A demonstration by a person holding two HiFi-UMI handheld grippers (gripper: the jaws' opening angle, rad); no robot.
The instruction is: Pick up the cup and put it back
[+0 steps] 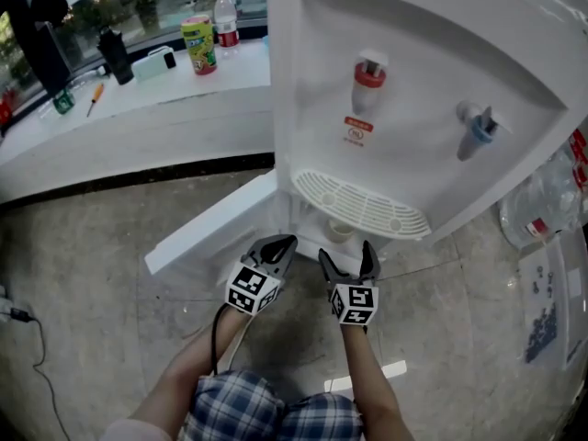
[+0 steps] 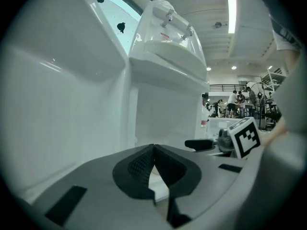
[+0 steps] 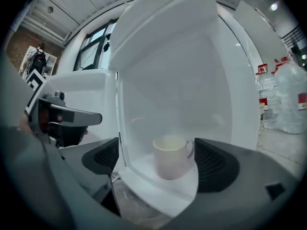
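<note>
The right gripper [image 1: 346,252] gapes open, with the cup [image 3: 170,156] upright inside the dispenser [image 3: 168,75] at frame centre. The left gripper [image 2: 153,166] is closed and empty.

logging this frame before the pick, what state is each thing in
cup: upright inside the cabinet, not gripped
cabinet door: swung open
left gripper: shut, holding nothing
right gripper: open, lined up on the cup, jaws not touching it
</note>
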